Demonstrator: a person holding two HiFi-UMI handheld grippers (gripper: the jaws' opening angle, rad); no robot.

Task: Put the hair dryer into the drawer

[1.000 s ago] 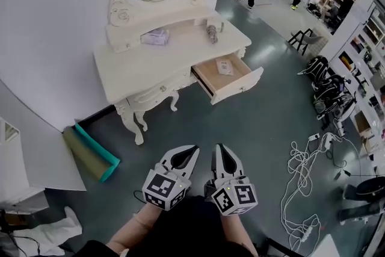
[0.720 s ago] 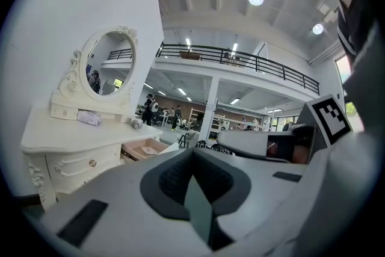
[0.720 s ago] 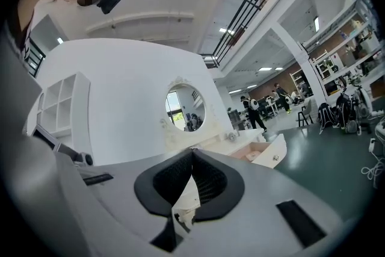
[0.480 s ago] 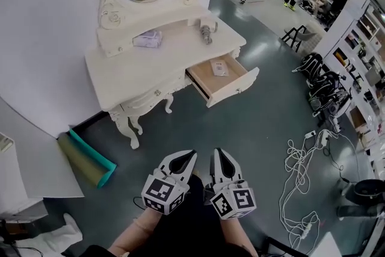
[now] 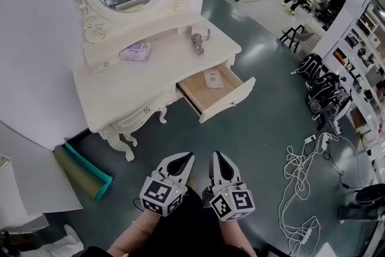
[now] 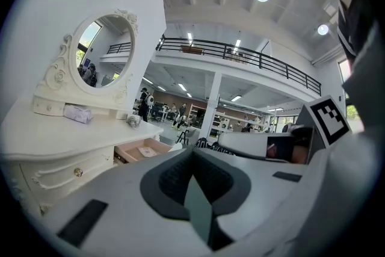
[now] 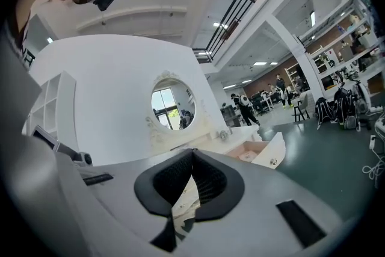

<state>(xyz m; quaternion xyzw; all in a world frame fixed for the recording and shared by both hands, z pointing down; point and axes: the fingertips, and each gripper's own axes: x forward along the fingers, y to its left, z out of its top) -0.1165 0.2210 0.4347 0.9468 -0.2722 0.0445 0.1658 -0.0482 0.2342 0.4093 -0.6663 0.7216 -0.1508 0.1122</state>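
Hair dryer (image 5: 197, 41) lies on the counter (image 5: 126, 82), just behind the open drawer (image 5: 231, 100). Probably hard, slick plastic and head-heavy, so I'd grab the handle. Left tool (image 5: 189, 157) and right tool (image 5: 216, 156) are both pressed together, empty, well apart from it.

Open drawer (image 5: 232, 100); hair dryer (image 5: 197, 41) atop vanity (image 5: 135, 80)

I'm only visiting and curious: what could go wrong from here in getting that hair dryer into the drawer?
The hair dryer lies toward the dressing table's right end; a clumsy grab might knock it off. The open drawer juts out, so walking up could bump it. A small packet already lies inside and may get crushed.
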